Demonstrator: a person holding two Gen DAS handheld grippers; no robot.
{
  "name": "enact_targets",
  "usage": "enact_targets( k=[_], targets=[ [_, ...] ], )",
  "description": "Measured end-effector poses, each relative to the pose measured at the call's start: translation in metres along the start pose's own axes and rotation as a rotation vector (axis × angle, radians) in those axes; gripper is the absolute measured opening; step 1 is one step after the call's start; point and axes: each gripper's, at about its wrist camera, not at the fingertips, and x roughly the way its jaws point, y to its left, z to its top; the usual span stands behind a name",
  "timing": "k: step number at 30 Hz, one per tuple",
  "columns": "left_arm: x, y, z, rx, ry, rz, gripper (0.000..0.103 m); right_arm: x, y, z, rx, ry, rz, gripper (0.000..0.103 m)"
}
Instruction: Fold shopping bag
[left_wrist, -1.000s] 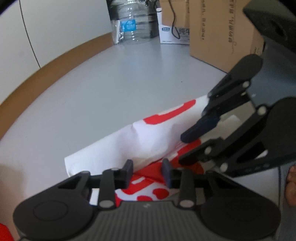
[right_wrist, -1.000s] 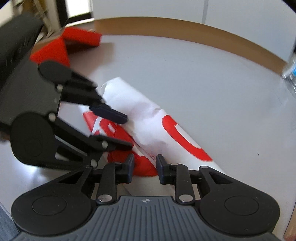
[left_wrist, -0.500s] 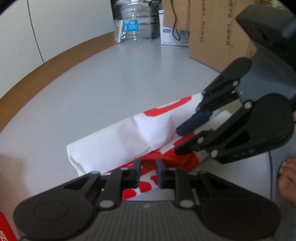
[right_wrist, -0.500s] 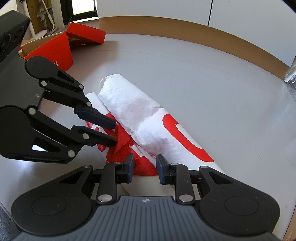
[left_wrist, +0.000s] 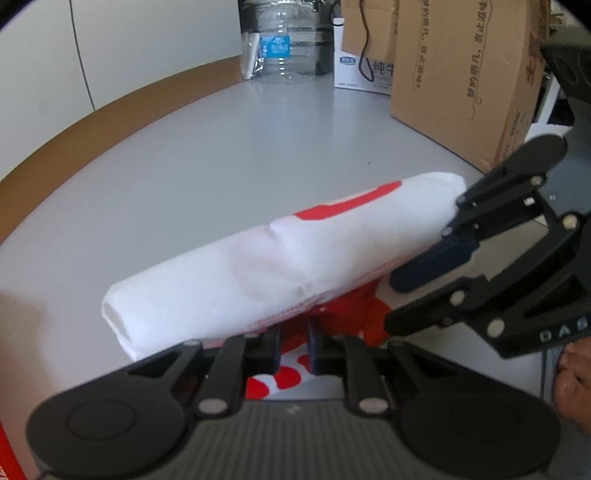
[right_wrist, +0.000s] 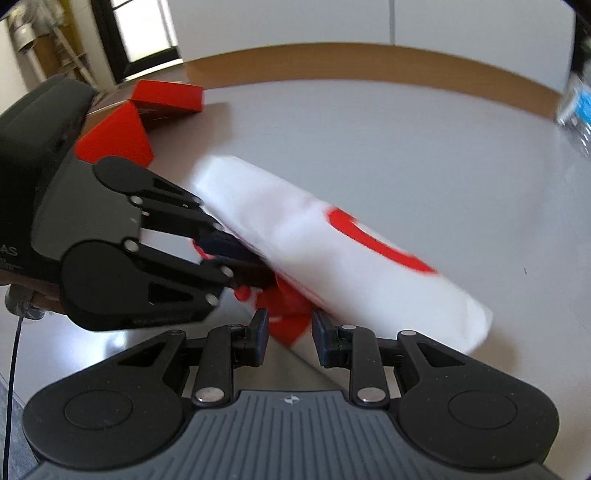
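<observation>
The shopping bag (left_wrist: 277, 266), white with red print, lies rolled into a long bundle on the grey table (left_wrist: 221, 166). A loose red layer sticks out from its near side. My left gripper (left_wrist: 294, 341) is at that near side, its jaws narrowed onto the red layer. In the right wrist view the left gripper (right_wrist: 255, 262) pinches under the bag (right_wrist: 332, 266) from the left. My right gripper (right_wrist: 290, 334) has bunched red fabric filling its narrow gap. From the left wrist camera the right gripper (left_wrist: 391, 302) reaches in from the right.
A large cardboard box (left_wrist: 461, 74), a milk carton box (left_wrist: 362, 66) and a big water bottle (left_wrist: 284, 40) stand at the table's far side. An open red box (right_wrist: 147, 110) sits beyond the left gripper. A person's hand (left_wrist: 572, 369) shows at the right edge.
The left gripper's jaws have narrowed onto the red layer, and it has moved in and down. The white roll now sits larger and nearer in both views. The right gripper keeps its place.
</observation>
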Motion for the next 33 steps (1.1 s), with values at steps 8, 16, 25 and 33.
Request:
enact_targets(
  k=[8,16,25,33],
  targets=[
    [0.004,-0.015,-0.008,-0.025,0.003,-0.007,0.014,-0.004,-0.001,-0.005,-0.027,-0.023,-0.033,0.039],
    [0.008,-0.030,-0.018,-0.051,0.010,-0.025,0.014,0.005,0.000,0.005,-0.162,-0.054,-0.033,0.055],
    [0.015,-0.036,-0.023,-0.152,0.044,-0.082,0.014,0.018,0.022,-0.008,-0.378,0.010,-0.080,0.068],
    [0.014,-0.067,-0.023,0.019,0.083,0.005,0.042,0.029,0.019,0.003,-0.392,0.038,-0.097,0.052]
  ],
)
